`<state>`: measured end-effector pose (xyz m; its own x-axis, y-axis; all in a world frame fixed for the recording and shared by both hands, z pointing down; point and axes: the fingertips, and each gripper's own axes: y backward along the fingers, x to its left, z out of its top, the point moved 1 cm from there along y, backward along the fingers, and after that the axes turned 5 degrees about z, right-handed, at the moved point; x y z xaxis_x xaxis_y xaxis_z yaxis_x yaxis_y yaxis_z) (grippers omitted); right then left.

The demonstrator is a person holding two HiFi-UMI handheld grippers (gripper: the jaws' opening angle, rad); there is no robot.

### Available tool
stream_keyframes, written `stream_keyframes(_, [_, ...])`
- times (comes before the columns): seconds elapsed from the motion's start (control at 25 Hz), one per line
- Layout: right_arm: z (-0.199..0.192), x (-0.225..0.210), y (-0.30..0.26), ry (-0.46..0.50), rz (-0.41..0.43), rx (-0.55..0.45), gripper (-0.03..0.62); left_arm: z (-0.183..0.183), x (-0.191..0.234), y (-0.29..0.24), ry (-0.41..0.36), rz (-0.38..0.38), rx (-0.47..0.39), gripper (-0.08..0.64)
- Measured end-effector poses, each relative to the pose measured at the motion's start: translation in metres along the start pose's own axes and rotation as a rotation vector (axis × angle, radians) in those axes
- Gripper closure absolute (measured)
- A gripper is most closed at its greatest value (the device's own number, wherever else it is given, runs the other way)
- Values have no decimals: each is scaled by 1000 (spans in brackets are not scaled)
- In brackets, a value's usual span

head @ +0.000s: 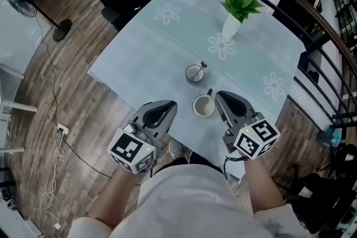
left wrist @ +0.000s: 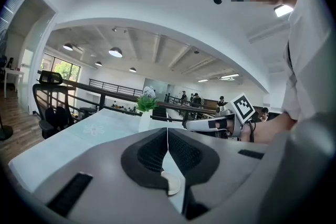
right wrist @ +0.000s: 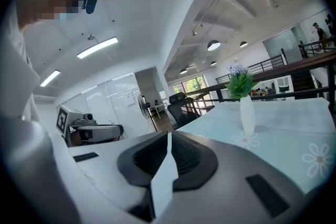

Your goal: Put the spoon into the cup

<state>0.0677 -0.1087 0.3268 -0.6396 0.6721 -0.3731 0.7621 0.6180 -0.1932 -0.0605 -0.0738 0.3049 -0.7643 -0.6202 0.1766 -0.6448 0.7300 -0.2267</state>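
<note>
Currently left gripper and right gripper are both pressed together, empty, the cup between them, and the spoon rests in a bowl.

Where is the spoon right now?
In the head view, the spoon rests at the far right rim of the small bowl at mid-table, just beyond the white cup and nearer than the vase.

Table with cup, bowl, vase
</note>
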Motion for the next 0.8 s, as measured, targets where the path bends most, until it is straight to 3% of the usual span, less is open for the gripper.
stream_keyframes(0.8, [-9, 15, 4, 14, 36, 40, 569, -7, -8, -2, 8, -12, 3, 540])
